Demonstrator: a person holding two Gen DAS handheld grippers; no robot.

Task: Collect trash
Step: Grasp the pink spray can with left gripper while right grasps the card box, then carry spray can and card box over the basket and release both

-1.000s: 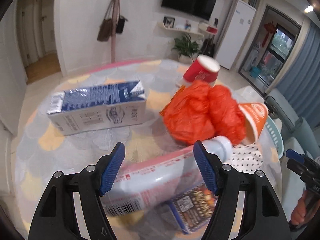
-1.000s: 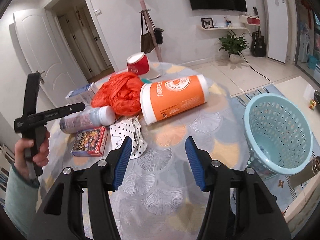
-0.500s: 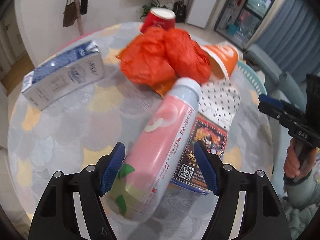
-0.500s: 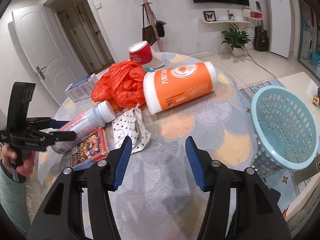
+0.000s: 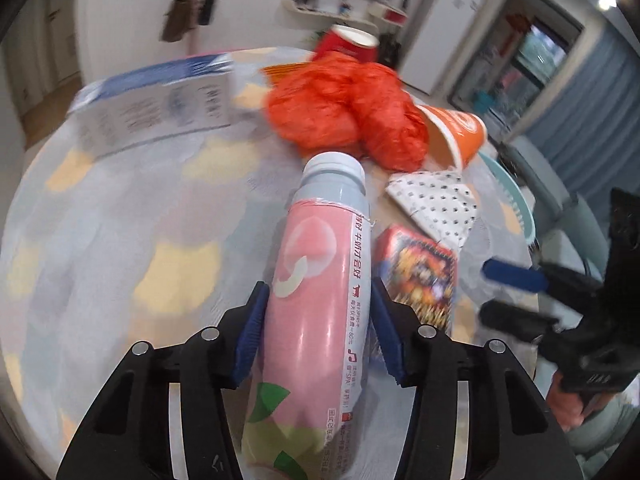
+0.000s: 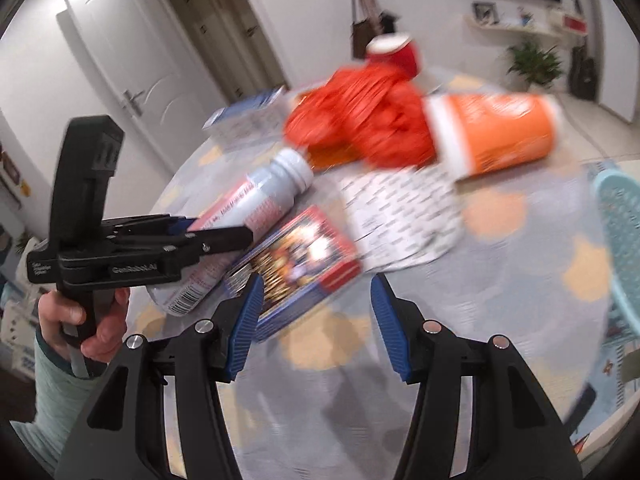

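Lower centre of frame: left gripper (image 5: 316, 332) clamped mid-body on the pink bottle (image 5: 316, 300). Probably light, stiff, slick plastic, so best gripped around the label. Right gripper (image 6: 316, 320) spread, holding nothing.

Even, bright indoor light; a ceiling lamp (image 5: 607, 0) flares at upper right of the left wrist view. Heavy motion blur in both views, worst on the orange cup (image 6: 496, 138) and red bag (image 6: 360, 116). Pink bottle (image 5: 320, 304) stays fairly sharp, glossy streaks. Fisheye bends edges; corners black.
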